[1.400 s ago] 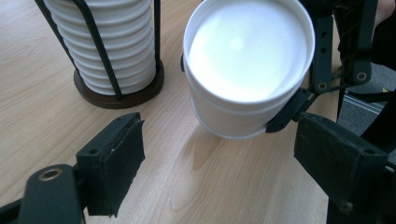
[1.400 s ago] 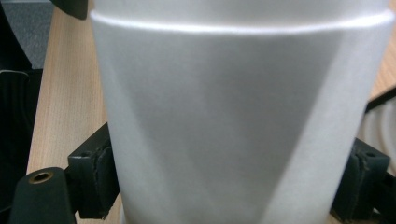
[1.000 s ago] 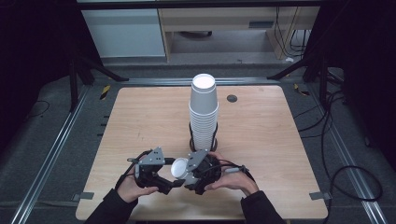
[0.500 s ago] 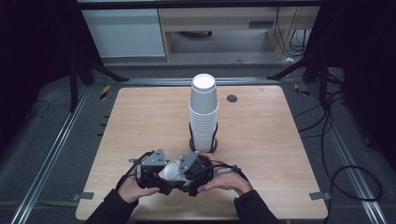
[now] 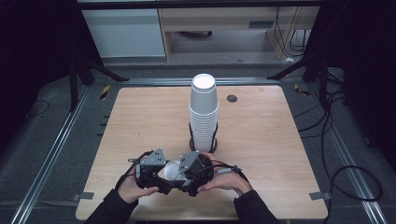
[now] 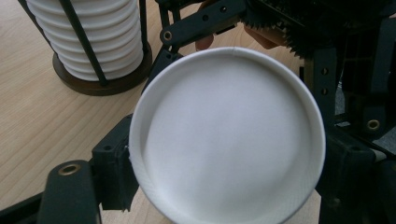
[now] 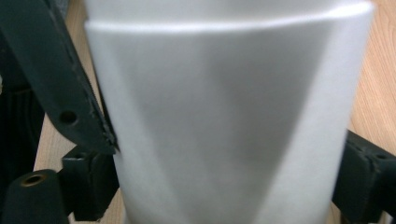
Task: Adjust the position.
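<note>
Holding a single white paper cup [image 5: 171,171] between them, the left tool [image 5: 161,179] and the right tool [image 5: 186,178] meet near the front edge of the wooden desk [image 5: 140,121], just in front of a tall stack of paper cups [image 5: 203,112] standing in a black wire holder [image 5: 203,139] on a round dark base. In the left gripper view the cup's open mouth [image 6: 227,135] faces the camera, with black jaws at both sides of its rim; in the right gripper view the cup's side wall [image 7: 224,126] sits between that tool's jaws, pressed in and creased — so both appear closed on the cup. The step is probably a handover or reorientation: one tool should keep a light, steady pinch while the other lets go, since further squeezing would likely dent the thin wall.
</note>
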Tool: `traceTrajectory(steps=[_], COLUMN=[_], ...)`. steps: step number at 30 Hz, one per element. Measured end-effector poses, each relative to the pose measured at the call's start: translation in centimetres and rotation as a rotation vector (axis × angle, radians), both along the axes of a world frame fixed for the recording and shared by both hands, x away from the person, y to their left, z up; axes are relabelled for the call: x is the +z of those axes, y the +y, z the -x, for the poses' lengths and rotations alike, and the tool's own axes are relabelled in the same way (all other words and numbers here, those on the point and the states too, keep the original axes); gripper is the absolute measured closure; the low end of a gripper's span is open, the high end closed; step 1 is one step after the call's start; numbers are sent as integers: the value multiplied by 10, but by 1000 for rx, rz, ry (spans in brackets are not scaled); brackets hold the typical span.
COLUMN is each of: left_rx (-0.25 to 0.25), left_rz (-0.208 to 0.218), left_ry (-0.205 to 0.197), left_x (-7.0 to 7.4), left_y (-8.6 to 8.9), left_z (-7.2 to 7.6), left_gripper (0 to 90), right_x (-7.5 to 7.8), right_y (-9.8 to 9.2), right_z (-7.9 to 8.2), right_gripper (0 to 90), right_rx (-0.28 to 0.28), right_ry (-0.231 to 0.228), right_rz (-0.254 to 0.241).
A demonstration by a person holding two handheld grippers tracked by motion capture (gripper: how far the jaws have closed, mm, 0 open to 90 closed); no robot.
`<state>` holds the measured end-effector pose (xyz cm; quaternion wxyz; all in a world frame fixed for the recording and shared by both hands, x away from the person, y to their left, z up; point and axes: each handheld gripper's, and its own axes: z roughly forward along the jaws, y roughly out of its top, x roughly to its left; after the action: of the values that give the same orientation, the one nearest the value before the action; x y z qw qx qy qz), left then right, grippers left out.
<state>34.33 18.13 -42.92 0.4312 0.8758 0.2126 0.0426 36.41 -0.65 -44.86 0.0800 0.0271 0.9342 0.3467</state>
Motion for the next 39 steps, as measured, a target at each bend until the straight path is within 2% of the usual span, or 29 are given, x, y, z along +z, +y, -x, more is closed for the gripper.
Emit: traceTrajectory(steps=[5, 10, 16, 20, 24, 25, 26, 31, 36, 37, 38, 39], left_rx=[5, 17, 42, 56, 70, 74, 80, 102, 107, 106, 106, 102], left_rz=[0, 14, 42, 58, 70, 74, 79, 136, 226, 261, 261, 278], left_ry=[-1, -10, -15, -33, -40, -44, -48, -69, -71, -66, -66, -62], left_x=[-1, 2, 5, 7, 7, 7, 7, 9, 10, 11, 11, 11], left_y=[1, 5, 14, 19, 22, 23, 24, 27, 32, 34, 34, 35], left_z=[-1, -2, -5, -7, -9, -9, -9, -10, -11, -11, -11, -11], left_gripper=[219, 220, 219, 218, 217, 218, 218, 217, 217, 217, 216, 216], right_x=[1, 7, 22, 32, 37, 37, 37, 34, 30, 27, 27, 26], right_y=[-3, -9, -27, -43, -60, -68, -68, -88, -99, -104, -104, -106], right_z=[-1, -1, -3, -4, -5, -5, -5, -5, -3, -2, -2, -1], right_gripper=[63, 49, 47, 48, 51, 52, 52, 54, 54, 54, 54, 54], right_rx=[-11, -23, -81, -128, -181, -210, -210, -285, -314, -319, -319, -322], right_ry=[12, -2, 0, -13, -27, -20, -20, 5, 31, 53, 53, 58], right_rz=[-5, -33, -125, -185, -218, -246, -246, -305, -336, -357, -357, -363])
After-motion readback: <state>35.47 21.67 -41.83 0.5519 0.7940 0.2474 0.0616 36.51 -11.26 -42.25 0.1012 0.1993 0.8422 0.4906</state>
